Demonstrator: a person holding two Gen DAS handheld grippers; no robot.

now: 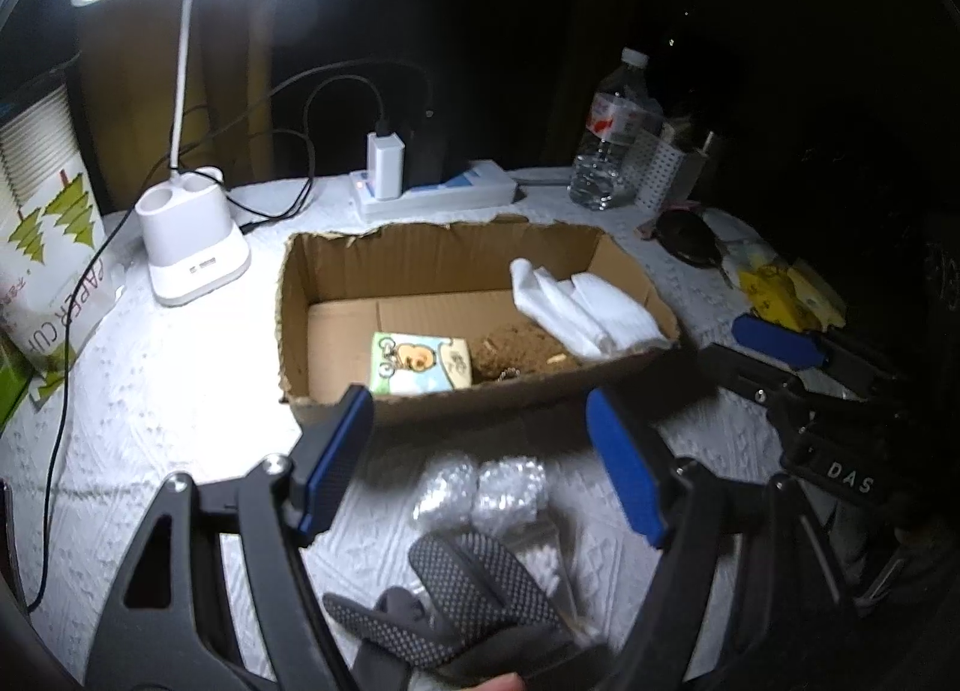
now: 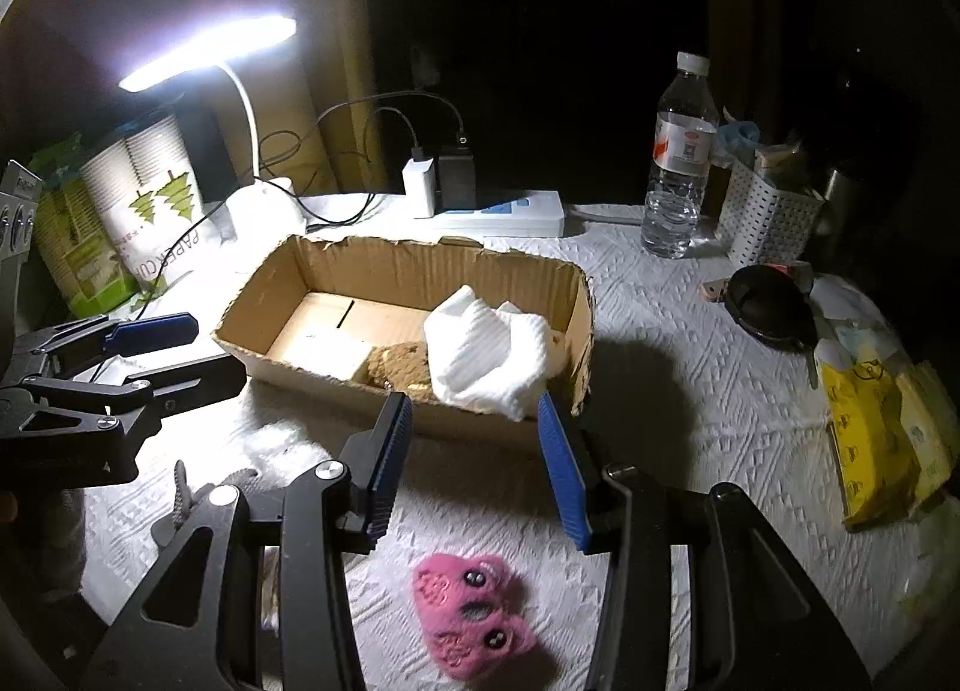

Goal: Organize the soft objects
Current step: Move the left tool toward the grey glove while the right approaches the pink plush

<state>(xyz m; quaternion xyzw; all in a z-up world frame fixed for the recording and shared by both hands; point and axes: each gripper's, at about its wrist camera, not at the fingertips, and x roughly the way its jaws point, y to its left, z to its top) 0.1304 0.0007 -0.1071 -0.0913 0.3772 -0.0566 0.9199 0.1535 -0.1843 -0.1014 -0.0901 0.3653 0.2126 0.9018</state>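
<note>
An open cardboard box (image 1: 420, 247) (image 2: 414, 265) sits mid-table. Inside lie a folded white cloth (image 1: 588, 307) (image 2: 486, 355), a cartoon-printed tissue packet (image 1: 417, 361) and a brown fuzzy item (image 1: 516, 355) (image 2: 396, 367). My left gripper (image 1: 480, 463) (image 2: 180, 352) hovers open and empty in front of the box. Beneath it lie bubble wrap (image 1: 480, 493) and a grey dotted glove (image 1: 468, 589). My right gripper (image 2: 477, 469) (image 1: 762, 358) is also open with nothing between its pads, just short of the box's near wall. A pink plush toy (image 2: 471, 613) lies on the table below it.
A lit white desk lamp (image 1: 192, 247), a power strip (image 1: 432, 190) with cables, and a water bottle (image 2: 678, 163) stand behind the box. A paper cup pack (image 1: 42, 223) is at left. At right are a white perforated basket (image 2: 762, 217), a black bowl (image 2: 768, 301) and yellow packets (image 2: 870, 451).
</note>
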